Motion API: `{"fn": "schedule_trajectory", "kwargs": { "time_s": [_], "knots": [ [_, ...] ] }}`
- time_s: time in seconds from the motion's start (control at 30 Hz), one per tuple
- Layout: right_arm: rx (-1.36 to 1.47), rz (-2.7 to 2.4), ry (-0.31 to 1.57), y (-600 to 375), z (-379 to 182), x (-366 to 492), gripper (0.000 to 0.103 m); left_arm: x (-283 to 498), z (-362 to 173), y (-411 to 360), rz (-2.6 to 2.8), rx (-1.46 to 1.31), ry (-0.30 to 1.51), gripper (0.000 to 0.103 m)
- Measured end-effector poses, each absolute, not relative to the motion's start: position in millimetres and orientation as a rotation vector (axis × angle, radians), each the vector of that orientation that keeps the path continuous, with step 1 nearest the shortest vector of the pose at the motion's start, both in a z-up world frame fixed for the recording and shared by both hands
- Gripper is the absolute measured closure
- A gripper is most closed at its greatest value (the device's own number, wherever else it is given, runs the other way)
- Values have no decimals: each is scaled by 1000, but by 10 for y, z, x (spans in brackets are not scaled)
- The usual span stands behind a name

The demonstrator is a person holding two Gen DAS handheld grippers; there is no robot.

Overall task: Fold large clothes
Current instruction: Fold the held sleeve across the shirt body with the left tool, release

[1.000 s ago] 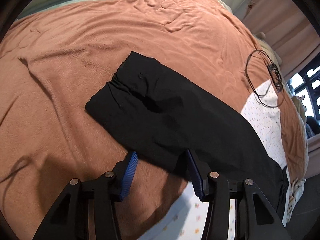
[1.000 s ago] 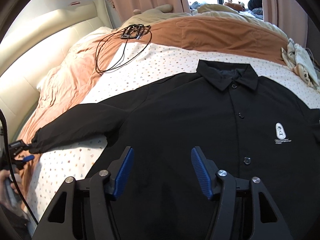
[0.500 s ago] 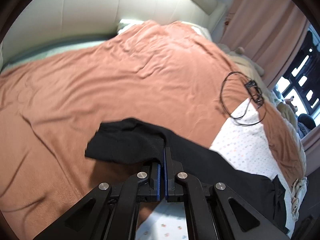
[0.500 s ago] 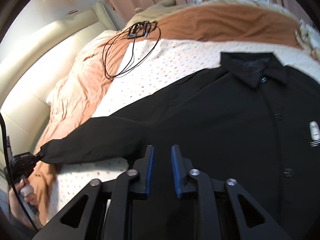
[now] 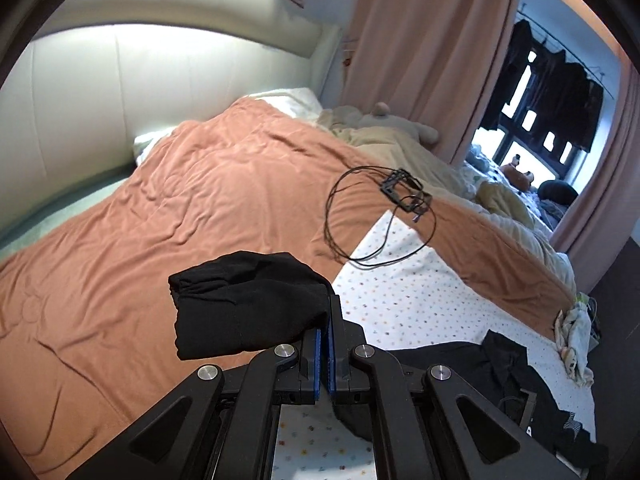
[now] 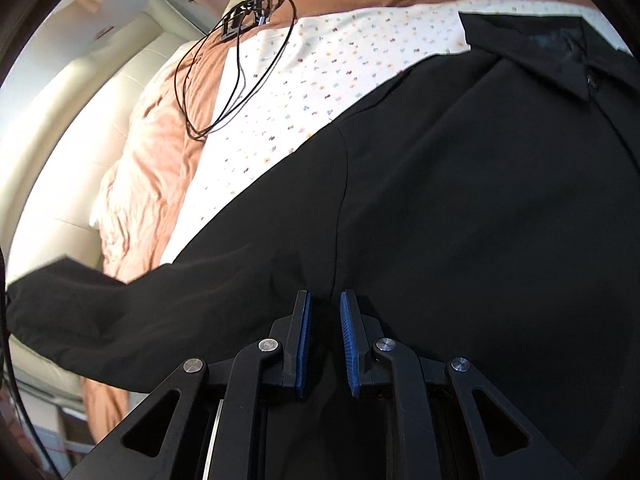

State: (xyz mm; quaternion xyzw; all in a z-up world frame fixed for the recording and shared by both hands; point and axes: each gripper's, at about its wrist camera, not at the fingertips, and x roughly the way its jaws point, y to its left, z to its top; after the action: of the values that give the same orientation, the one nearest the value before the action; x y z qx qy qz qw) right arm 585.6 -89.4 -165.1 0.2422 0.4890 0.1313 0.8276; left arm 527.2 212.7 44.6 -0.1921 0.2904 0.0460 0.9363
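A large black button shirt (image 6: 460, 200) lies front up on a dotted white sheet (image 6: 320, 60) on the bed. My left gripper (image 5: 325, 312) is shut on the cuff end of its left sleeve (image 5: 240, 304) and holds it lifted above the brown blanket (image 5: 180, 200). My right gripper (image 6: 323, 304) is nearly shut on a pinch of shirt fabric near the armpit seam. The lifted sleeve (image 6: 100, 312) stretches left in the right wrist view. The collar (image 6: 532, 52) lies at the far right.
A black coiled cable with a small frame (image 5: 380, 208) lies on the blanket and sheet edge; it also shows in the right wrist view (image 6: 236, 68). A cream headboard (image 5: 120, 88) and curtains (image 5: 420, 60) stand behind. A crumpled cloth (image 5: 576, 336) lies at the bed's right edge.
Both grippers closed from open: the left on the sleeve cuff, the right on the shirt body fabric. The left then lifted the cuff off the blanket and the right tilted lower onto the shirt.
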Motion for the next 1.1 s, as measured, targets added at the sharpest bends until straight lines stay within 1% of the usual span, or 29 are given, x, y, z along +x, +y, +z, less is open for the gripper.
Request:
{"fn": "schedule_trajectory", "kwargs": {
  "time_s": [0.13, 0.17, 0.2, 0.23, 0.27, 0.3, 0.47, 0.6, 0.77, 1.03, 1.1],
  "knots": [
    [587, 310, 1045, -1181, -1556, 5620, 85, 5310, 718, 1736, 19, -368, 565, 102],
    [586, 307, 1029, -1267, -1495, 5538, 81, 5314, 803, 1593, -4, -353, 556, 102],
    [585, 301, 1002, -1373, -1412, 5434, 69, 5315, 866, 1484, -23, -339, 551, 102],
    [586, 294, 976, -1464, -1344, 5344, 62, 5315, 922, 1372, -43, -328, 547, 102],
    [592, 279, 933, -1607, -1254, 5211, 49, 5300, 989, 1244, -63, -322, 543, 102],
    [596, 265, 910, -1702, -1199, 5124, 43, 5285, 1063, 1094, -84, -316, 537, 102],
    [633, 212, 840, -2262, -1021, 4715, 43, 5234, 1325, 434, -159, -262, 511, 102],
    [648, 152, 786, -2736, -941, 4381, 43, 5264, 1397, -17, -194, -206, 514, 102],
    [708, 97, 711, -3266, -934, 4058, 43, 5337, 1357, -486, -238, -192, 548, 102],
    [746, 17, 645, -3828, -1007, 3896, 43, 5410, 1188, -1223, -294, -116, 600, 102],
    [737, -5, 639, -3970, -1098, 3897, 43, 5421, 1123, -1377, -316, -107, 616, 102]
  ]
}}
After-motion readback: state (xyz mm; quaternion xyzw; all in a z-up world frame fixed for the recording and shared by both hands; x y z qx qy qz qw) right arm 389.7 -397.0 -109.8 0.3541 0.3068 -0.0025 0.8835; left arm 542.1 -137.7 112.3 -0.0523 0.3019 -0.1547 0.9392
